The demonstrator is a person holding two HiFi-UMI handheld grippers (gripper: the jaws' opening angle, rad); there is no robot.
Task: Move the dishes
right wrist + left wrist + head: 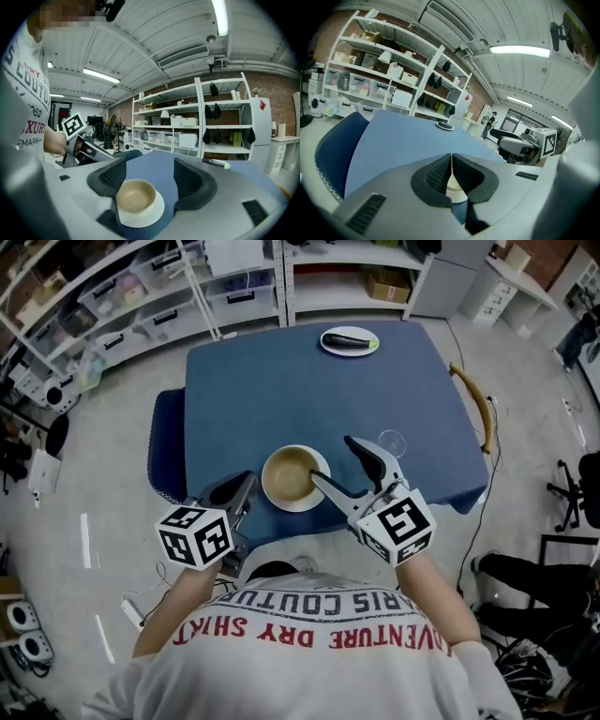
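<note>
Blue table (281,381) stood on grey floor, white shelves (141,296) past its far edge. Bowl (291,477) sat at table's near edge between right gripper (349,472) jaws, spread wide. Left gripper (246,486) beside it, jaws pressed together, empty.

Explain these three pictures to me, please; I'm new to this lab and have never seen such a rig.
There is no robot here: a person holds a two-jaw gripper in each hand. The head view comes from a camera on the person's head, looking down. The two gripper views come from cameras riding on each gripper, looking along its jaws. The marker cubes are parts of the grippers. On the blue table a tan bowl sits on a white plate; further off are a clear glass and a second plate with a dark long thing. The left gripper is shut and empty. The right gripper is open at the bowl, gripping nothing.
</note>
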